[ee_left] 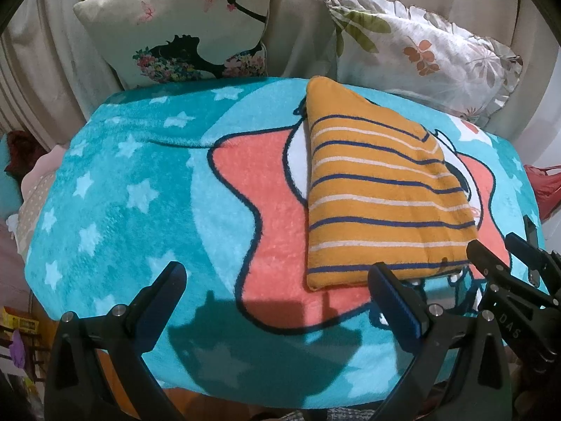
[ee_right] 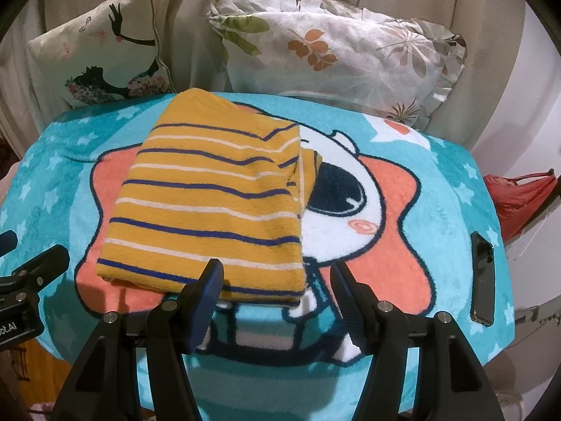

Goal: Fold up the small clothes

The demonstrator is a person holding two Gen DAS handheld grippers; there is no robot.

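the striped garment (ee_left: 382, 196) lies folded into a compact block on the teal cartoon blanket (ee_left: 115, 189), mustard yellow with dark blue and white stripes across it, its plain yellow end pointing toward the cushions. in the right wrist view the same garment (ee_right: 210, 203) covers the left part of the printed cartoon dog, and a doubled layer shows along its right edge. the left hand-held gripper (ee_left: 277, 277) hangs over the near edge of the blanket with its jaws spread wide and nothing between them; its right finger sits close by the garment's near edge, though whether it touches is hard to tell. the right hand-held gripper (ee_right: 277, 275) is also spread apart and holds nothing, its left finger overlapping the garment's near right corner in view and its right finger over the print beside it. a dark phone (ee_right: 483, 277) lies flat near the blanket's right edge, well apart from the garment. behind the blanket stand a silhouette cushion (ee_left: 182, 31) and a leaf-print pillow (ee_left: 420, 49), both leaning on beige fabric. a red bag (ee_right: 519, 203) sits off to the right.
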